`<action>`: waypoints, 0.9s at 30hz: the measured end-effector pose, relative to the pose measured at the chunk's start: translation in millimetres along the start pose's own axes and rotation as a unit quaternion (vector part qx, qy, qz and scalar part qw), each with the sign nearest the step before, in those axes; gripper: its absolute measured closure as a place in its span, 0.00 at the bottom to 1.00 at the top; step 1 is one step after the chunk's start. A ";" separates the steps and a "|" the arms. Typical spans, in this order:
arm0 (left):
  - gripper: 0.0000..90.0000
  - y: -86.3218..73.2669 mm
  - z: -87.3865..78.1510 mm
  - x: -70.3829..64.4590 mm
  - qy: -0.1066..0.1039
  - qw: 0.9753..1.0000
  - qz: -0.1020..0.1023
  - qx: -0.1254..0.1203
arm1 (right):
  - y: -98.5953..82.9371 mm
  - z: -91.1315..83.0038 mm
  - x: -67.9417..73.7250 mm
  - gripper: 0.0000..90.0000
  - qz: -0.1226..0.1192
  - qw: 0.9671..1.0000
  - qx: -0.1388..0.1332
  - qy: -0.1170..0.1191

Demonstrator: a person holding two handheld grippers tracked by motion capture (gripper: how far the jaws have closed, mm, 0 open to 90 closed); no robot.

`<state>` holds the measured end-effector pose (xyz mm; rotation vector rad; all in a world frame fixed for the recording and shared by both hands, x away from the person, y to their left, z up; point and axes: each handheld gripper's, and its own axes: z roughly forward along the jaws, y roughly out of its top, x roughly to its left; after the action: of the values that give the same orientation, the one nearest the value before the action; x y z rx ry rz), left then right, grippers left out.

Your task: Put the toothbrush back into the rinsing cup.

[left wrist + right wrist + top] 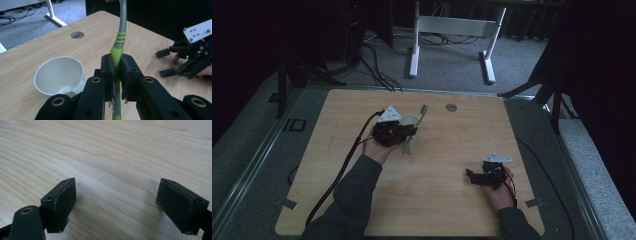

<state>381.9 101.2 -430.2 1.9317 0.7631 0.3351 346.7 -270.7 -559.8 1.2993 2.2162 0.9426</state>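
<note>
Left gripper (117, 75) clamped on green-and-grey plastic toothbrush (119, 42) beside white plastic cup (58, 75); right gripper (117, 205) wide, idle. Best lowered upright, squarely over cup.

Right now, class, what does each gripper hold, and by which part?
The left gripper clamps the green-and-grey plastic toothbrush on its green handle. The right gripper, jaws apart over the wooden table, holds nothing.

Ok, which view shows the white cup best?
The left gripper view: the white cup sits close, its open mouth and bare inside plain, beside the left gripper shut on the toothbrush. In the high view the cup is small and half hidden behind that gripper.
</note>
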 end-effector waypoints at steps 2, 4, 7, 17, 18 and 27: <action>0.91 0.5 -0.7 0.4 0.000 1.000 -0.003 -0.004 | 0.0 0.0 0.0 0.18 0.000 1.000 0.000 0.000; 0.91 0.7 -1.4 0.5 0.002 1.000 -0.004 -0.007 | 0.0 0.0 0.0 0.18 0.000 1.000 0.000 0.000; 0.91 1.2 -1.7 0.1 0.003 1.000 -0.005 -0.011 | 0.0 0.0 0.0 0.18 0.000 1.000 0.000 0.000; 0.91 3.1 -2.5 3.2 0.009 0.999 -0.016 -0.028 | 0.0 0.0 0.0 0.18 0.000 1.000 0.000 0.000; 0.91 3.4 -2.8 3.3 0.008 0.999 -0.016 -0.029 | 0.0 0.0 0.0 0.18 0.000 1.000 0.000 0.000; 0.91 5.9 -4.8 4.9 0.012 0.999 -0.024 -0.044 | 0.0 0.0 0.0 0.18 0.000 1.000 0.000 0.000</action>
<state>385.2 105.9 -423.2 1.8281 0.7960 0.3577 346.7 -270.7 -559.8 1.2994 2.2162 0.9429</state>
